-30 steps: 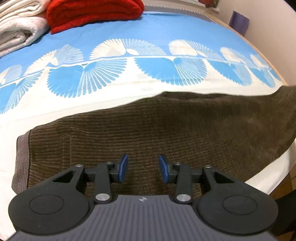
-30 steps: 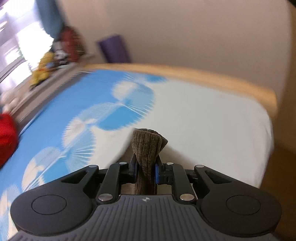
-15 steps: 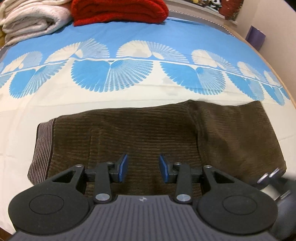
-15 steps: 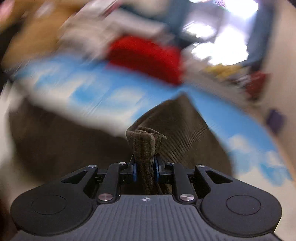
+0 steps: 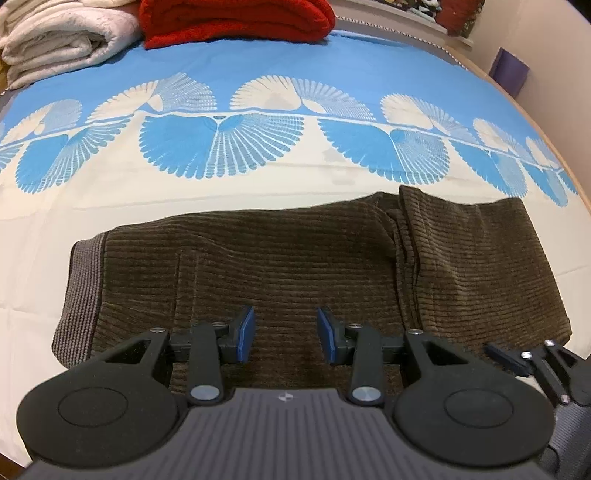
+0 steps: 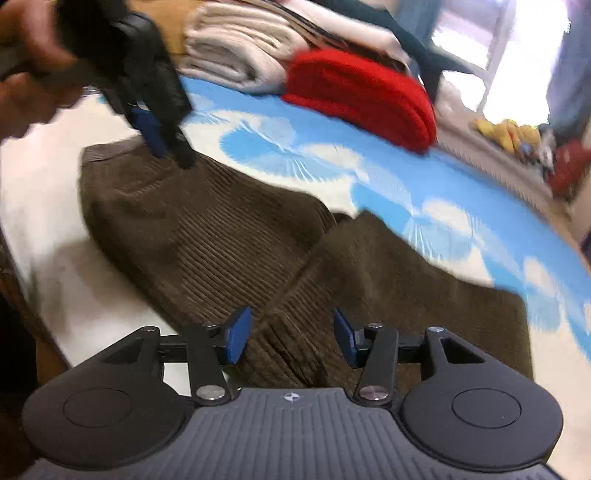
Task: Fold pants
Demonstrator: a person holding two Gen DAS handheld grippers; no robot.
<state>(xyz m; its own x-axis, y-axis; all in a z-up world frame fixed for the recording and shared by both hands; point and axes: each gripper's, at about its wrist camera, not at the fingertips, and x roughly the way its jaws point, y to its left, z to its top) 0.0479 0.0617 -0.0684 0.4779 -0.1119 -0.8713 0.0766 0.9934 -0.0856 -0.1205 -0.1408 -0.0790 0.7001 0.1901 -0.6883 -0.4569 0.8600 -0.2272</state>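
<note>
Brown corduroy pants (image 5: 280,266) lie on the bed, waistband (image 5: 79,288) at the left, the leg end folded back over the body at the right (image 5: 472,258). My left gripper (image 5: 284,334) is open and empty, just above the near edge of the pants. My right gripper (image 6: 291,334) is open and empty over the folded leg layer (image 6: 406,288). It also shows at the lower right of the left wrist view (image 5: 517,360). The left gripper shows in the right wrist view (image 6: 159,122) near the waistband.
The bedspread (image 5: 295,74) is blue and cream with fan prints. A folded red blanket (image 5: 236,18) and folded white blankets (image 5: 62,40) lie at the far side. The bed's near edge (image 6: 48,280) runs beside the pants. A purple object (image 5: 509,70) stands at the far right.
My right gripper carried the leg end across, laid it over the pants body, and opened, letting go. The left gripper stayed open and rose back a little.
</note>
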